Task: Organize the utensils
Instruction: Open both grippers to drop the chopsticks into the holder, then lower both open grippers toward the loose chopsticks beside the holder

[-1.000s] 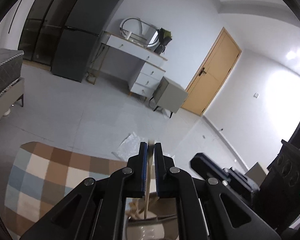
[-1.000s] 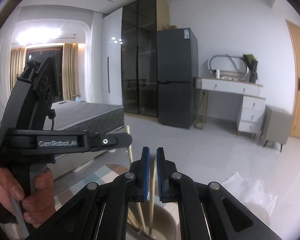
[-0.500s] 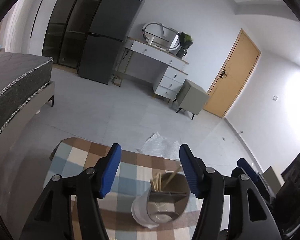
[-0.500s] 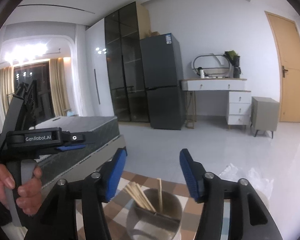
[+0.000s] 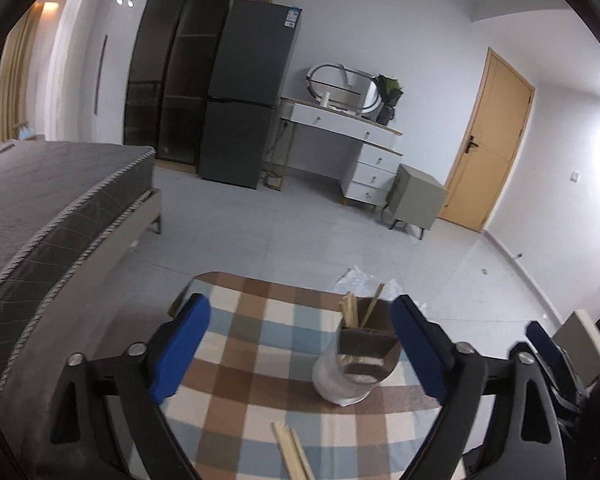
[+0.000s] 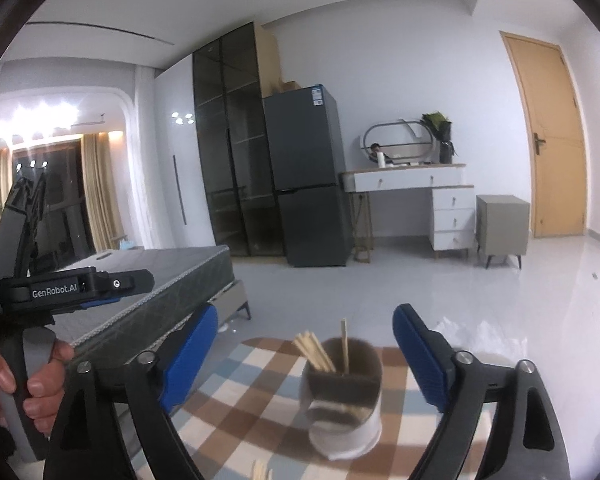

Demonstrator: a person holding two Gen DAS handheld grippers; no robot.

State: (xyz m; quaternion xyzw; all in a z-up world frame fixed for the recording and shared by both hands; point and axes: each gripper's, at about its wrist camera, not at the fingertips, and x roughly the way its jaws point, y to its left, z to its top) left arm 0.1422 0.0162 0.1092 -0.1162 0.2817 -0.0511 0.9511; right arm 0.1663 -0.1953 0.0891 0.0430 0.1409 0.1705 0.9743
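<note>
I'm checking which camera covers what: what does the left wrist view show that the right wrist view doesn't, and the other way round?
Only the left wrist view shows the loose chopsticks clearly, lying on the checked cloth in front of the holder, and a plastic sheet on the floor.

Only the right wrist view shows the person's hand gripping the left gripper's handle, and the lit curtains.

Both show the utensil holder with chopsticks standing in it, the bed, fridge, dresser and door. Both grippers' jaws have just been opening, with nothing between them.
</note>
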